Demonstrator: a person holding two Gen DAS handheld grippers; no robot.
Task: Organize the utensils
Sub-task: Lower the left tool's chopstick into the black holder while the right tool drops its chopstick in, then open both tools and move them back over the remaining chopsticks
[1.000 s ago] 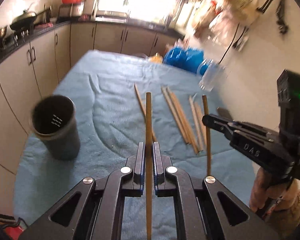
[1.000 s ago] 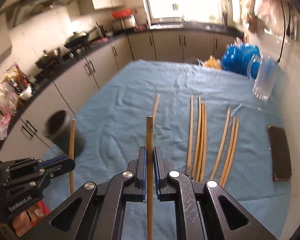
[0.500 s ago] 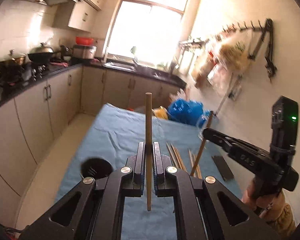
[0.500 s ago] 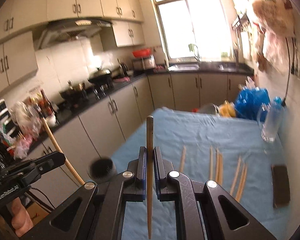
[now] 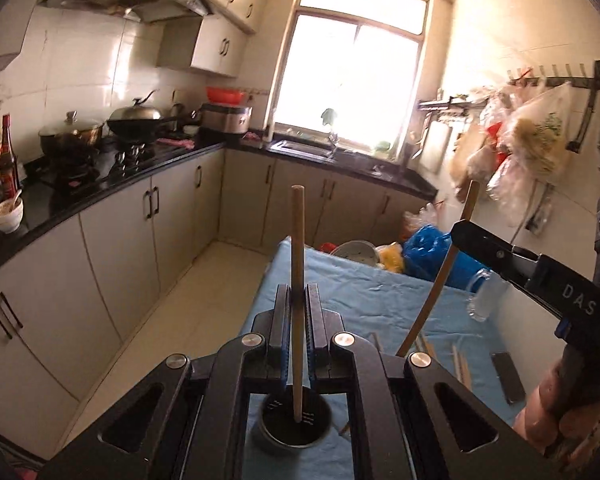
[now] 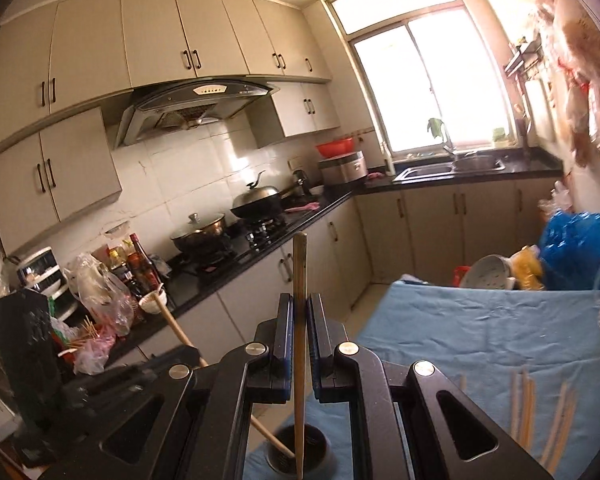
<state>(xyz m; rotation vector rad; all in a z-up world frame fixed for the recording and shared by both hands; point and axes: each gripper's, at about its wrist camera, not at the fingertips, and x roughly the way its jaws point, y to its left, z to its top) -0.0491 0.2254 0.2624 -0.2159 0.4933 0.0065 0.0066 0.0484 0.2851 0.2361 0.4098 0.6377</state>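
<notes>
Chopsticks sit upright in both of your grippers. In the left wrist view, your left gripper (image 5: 298, 316) has its jaws closed on a chopstick (image 5: 297, 264) at frame centre, its lower tip inside the mouth of the dark cup (image 5: 294, 426) at bottom centre on the blue cloth (image 5: 364, 300). At right, your right gripper (image 5: 460, 232) pinches a slanted stick (image 5: 440, 276). Loose sticks (image 5: 462, 366) lie on the cloth at lower right beside a phone (image 5: 507, 376).

In the right wrist view, your right gripper (image 6: 299, 320) is clamped on its stick (image 6: 299, 344), whose tip hangs over the cup (image 6: 298, 452). The left gripper's (image 6: 160, 364) stick (image 6: 270, 438) angles into the cup from lower left. More sticks (image 6: 524, 408) lie at lower right.
</notes>
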